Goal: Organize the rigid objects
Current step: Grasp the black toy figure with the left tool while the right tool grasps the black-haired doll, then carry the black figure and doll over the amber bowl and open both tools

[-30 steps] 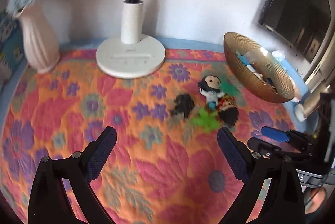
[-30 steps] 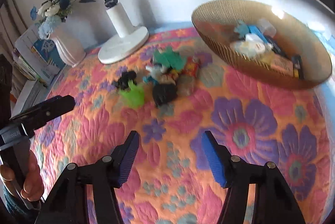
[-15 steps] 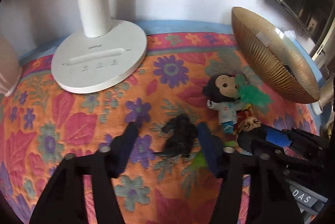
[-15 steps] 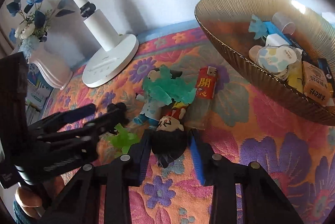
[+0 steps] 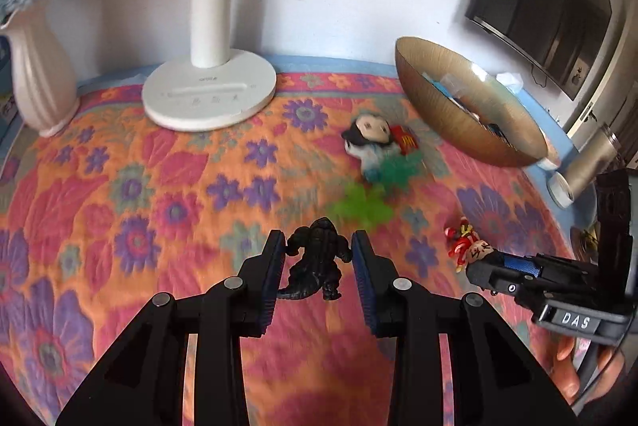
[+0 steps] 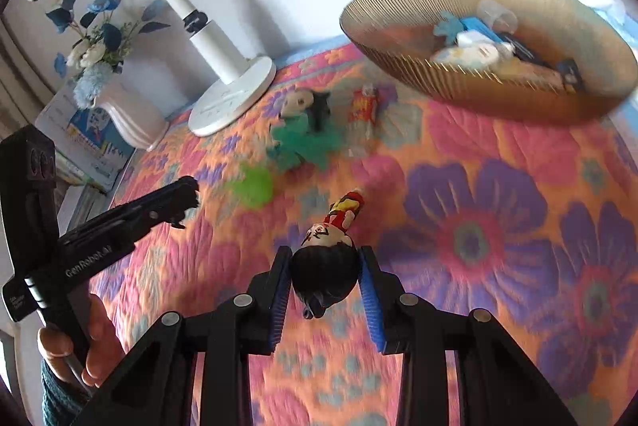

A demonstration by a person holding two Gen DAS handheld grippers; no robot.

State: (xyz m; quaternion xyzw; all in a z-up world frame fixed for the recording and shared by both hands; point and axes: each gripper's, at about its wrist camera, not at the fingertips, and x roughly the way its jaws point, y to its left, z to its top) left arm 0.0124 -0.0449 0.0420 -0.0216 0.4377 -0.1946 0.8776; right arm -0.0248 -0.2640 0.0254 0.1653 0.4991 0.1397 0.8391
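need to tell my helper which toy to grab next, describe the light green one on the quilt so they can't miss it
Start at the gold ribbed bowl on the floral quilt, then look toward the white lamp base. Before it a monkey doll lies on a teal splat toy. The light green toy lies just nearer, alone, paler and yellower than the teal one.
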